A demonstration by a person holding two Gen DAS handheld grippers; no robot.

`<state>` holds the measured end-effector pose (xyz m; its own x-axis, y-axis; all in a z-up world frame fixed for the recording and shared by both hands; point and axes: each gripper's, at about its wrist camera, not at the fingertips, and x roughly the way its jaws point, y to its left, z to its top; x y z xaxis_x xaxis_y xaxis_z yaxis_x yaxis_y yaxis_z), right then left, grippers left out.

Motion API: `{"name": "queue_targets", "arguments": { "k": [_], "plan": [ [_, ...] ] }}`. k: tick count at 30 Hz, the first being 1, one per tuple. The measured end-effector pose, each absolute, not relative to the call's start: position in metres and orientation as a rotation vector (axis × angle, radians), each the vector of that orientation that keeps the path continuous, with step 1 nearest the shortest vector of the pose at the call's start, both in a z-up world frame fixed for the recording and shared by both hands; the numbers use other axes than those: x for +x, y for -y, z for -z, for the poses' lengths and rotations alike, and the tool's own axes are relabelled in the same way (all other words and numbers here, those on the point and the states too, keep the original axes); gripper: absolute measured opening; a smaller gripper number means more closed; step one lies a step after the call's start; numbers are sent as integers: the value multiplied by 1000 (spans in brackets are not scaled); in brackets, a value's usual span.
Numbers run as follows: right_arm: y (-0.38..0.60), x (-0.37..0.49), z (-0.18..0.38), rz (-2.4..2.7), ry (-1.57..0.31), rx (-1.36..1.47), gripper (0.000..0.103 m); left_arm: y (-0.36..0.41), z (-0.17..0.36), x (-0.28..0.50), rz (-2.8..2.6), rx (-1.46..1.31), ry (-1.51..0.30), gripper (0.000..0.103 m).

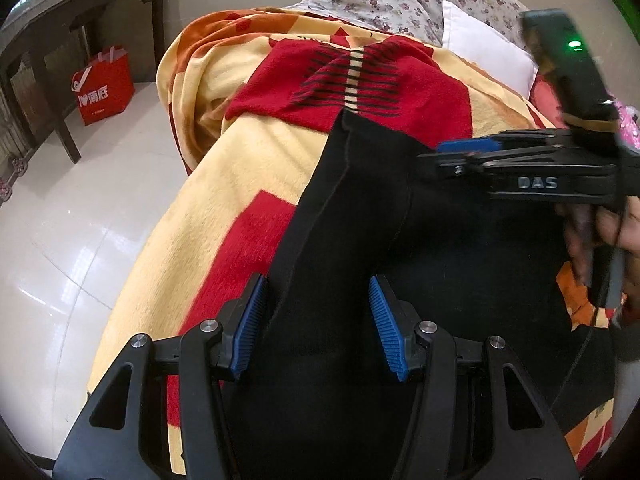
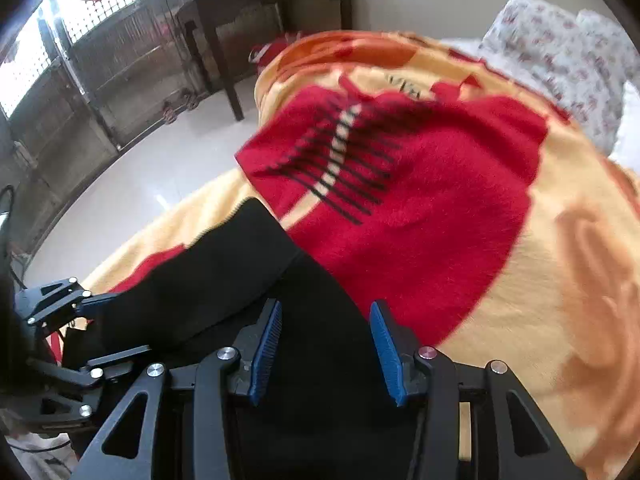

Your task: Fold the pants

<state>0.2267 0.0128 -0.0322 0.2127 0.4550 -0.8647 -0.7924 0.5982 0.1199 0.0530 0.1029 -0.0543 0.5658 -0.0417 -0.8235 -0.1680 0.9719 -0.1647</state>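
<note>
Both grippers, left (image 1: 316, 324) and right (image 2: 326, 350), hover with fingers apart over black pants (image 1: 400, 220).

Bright daylight from blown-out windows (image 2: 100, 4), glare on floor tiles (image 1: 60, 248), right wrist view motion-blurred, fisheye bending at edges.

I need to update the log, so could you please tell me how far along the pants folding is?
Early. Done: the black pants lie lengthwise on the blanket, legs together. In hand: the left gripper and right gripper hover open over the fabric, neither pinching it. Left: gripping and every cross fold; no finished stack shows.
</note>
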Motion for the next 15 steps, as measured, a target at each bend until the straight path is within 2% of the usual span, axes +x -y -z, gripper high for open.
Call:
{"name": "queue_targets", "arguments": {
  "k": [10,12,13,15],
  "plan": [
    [-15,224,40,-983,-1005,-420,40,-102,55,57,-80,-224,-965,54],
    [-18,221,38,-997,-1017,-425,30,-102,55,57,-82,-224,-965,54],
    [-18,220,37,-999,-1016,-415,18,-102,55,58,-83,-225,-965,54],
    [-18,215,36,-994,-991,-420,13,-102,55,58,-84,-231,-965,54]
  ]
}}
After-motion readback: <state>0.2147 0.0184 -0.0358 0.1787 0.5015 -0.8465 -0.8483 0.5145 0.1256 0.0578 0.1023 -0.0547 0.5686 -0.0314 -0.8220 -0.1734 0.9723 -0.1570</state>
